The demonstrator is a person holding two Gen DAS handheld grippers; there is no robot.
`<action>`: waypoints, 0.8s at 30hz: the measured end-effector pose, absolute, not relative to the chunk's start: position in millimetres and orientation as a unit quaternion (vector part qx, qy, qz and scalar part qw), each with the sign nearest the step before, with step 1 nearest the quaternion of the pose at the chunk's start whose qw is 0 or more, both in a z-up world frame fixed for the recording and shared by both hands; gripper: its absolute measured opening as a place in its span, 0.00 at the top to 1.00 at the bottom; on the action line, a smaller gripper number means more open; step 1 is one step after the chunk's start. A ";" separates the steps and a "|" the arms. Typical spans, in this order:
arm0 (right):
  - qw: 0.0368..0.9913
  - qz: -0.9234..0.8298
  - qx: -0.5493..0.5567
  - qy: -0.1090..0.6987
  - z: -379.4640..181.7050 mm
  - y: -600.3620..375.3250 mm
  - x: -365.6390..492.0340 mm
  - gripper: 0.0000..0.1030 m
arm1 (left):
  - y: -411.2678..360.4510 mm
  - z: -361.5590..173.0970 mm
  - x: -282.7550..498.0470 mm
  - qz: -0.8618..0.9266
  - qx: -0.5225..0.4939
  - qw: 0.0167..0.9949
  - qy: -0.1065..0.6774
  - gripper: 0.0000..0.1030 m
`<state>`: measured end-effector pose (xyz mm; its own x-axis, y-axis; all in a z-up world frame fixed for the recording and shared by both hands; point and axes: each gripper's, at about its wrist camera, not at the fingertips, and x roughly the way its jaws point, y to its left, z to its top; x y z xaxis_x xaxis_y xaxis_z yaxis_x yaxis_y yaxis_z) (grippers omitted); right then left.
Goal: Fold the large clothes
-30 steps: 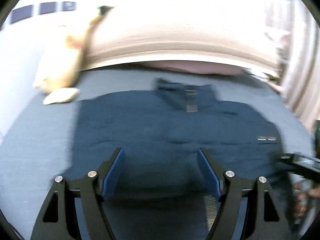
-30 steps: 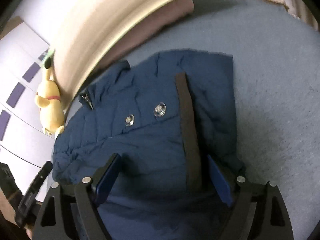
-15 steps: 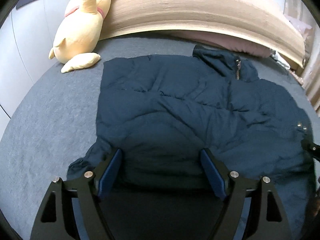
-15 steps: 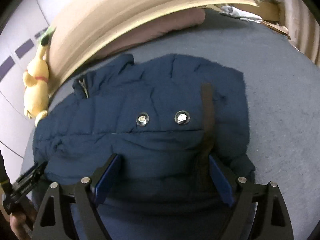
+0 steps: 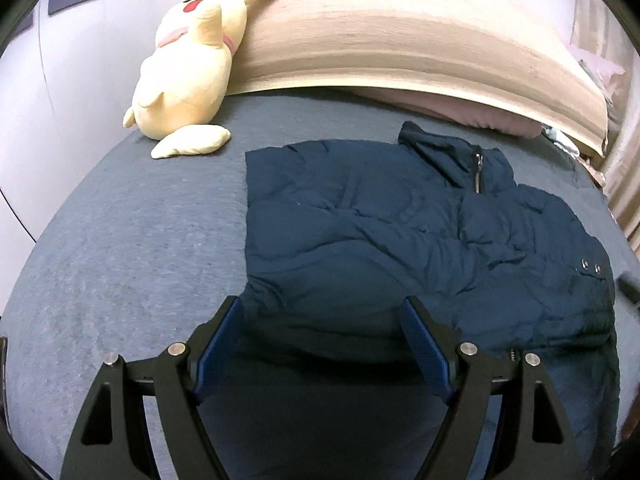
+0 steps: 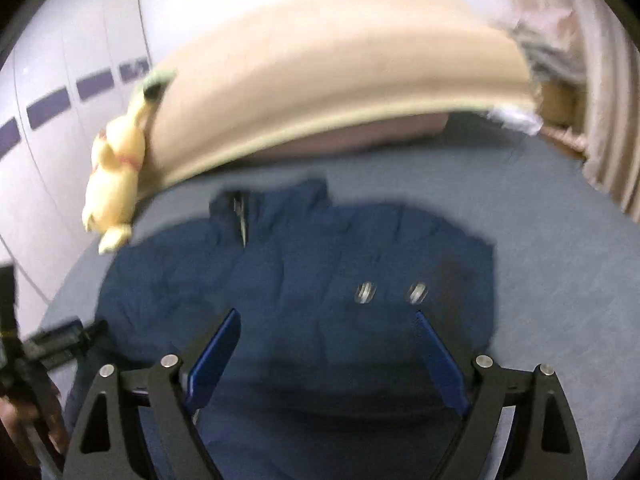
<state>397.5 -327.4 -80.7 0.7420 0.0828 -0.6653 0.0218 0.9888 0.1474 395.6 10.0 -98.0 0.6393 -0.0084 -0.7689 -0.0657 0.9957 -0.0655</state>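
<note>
A navy puffer jacket [image 5: 400,240] lies on the grey-blue bed [image 5: 120,260], collar and zip toward the headboard, with two metal snaps [image 5: 591,267] near its right edge. My left gripper [image 5: 322,320] stands open just above the jacket's near left hem, with nothing pinched. In the blurred right wrist view, my right gripper [image 6: 324,332] is open too and hangs over the near side of the jacket [image 6: 300,280], just below the snaps [image 6: 366,292]. The left gripper [image 6: 68,336] and the hand [image 6: 24,432] holding it show at that view's left edge.
A yellow plush toy [image 5: 188,76] leans on the beige headboard [image 5: 400,40] at the back left. A brownish pillow [image 5: 460,112] lies under the headboard. White wall panels [image 5: 60,100] close off the left side, curtains [image 6: 612,100] the right. Bare bed [image 6: 560,280] lies either side of the jacket.
The left gripper's view shifted left, so the jacket now sits right of centre and the plush toy looks larger. My right gripper rose and rolled level, and the jacket now looks farther off.
</note>
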 end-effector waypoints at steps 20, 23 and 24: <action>0.904 -0.005 0.157 0.397 -61.2 -414.3 247.4 0.10 | 90.6 -94.5 285.0 0.011 -0.094 0.887 0.452 0.18; 0.890 -0.017 0.175 0.420 -82.4 -432.1 190.9 0.10 | 107.4 -98.7 239.4 0.006 -0.109 0.883 0.457 0.18; 0.886 -0.022 0.186 0.425 -89.5 -437.0 175.5 0.10 | 115.0 -102.8 218.0 0.010 -0.114 0.880 0.461 0.18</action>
<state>175.5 -437.0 -89.5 0.6382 0.1179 -0.7608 0.1974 0.9301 0.3097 218.0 115.0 -102.8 0.5753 -0.0872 -0.8133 -0.1225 0.9739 -0.1911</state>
